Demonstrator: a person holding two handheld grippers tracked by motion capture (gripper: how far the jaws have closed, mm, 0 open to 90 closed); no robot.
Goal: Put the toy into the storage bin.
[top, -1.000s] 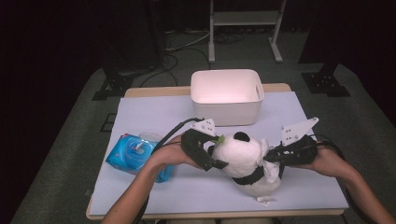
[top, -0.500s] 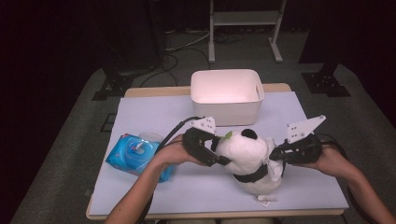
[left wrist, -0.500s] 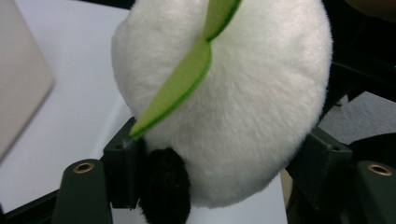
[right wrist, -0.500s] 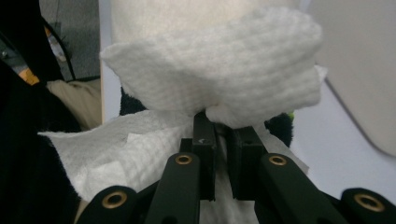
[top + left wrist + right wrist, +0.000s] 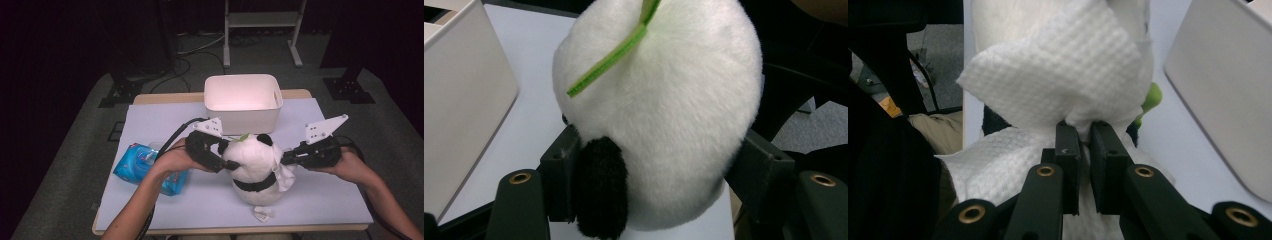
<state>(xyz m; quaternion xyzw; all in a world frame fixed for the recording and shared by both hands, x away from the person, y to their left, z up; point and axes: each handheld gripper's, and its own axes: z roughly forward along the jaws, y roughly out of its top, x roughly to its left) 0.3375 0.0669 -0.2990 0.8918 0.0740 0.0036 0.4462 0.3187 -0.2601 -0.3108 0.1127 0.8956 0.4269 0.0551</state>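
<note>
High view gives me the whole table (image 5: pixel 150 125), but my own hands and tools cover much of the panda's (image 5: pixel 255 167) face and sides, and my forearms are cut off at the bottom edge. In the left gripper view the toy's head sits so close that its body and the far side are hidden; I can make out one black ear (image 5: pixel 601 187), a green leaf (image 5: pixel 611 57) on top, and part of the white bin (image 5: pixel 459 100) at the frame's edge. The right gripper view is mostly blocked by a crumpled paper towel (image 5: pixel 1063 85), so I cannot tell exactly which part of the toy it presses on. My left gripper (image 5: pixel 220 160) has just been closing and its jaws now clasp the panda's head from both sides. My right gripper (image 5: pixel 289 159) is clenched on the paper towel, held against the panda's other side. The panda stands upright between my two tools, just in front of the bin, with a blue wipes pack (image 5: pixel 145 167) lying beside my left wrist.
</note>
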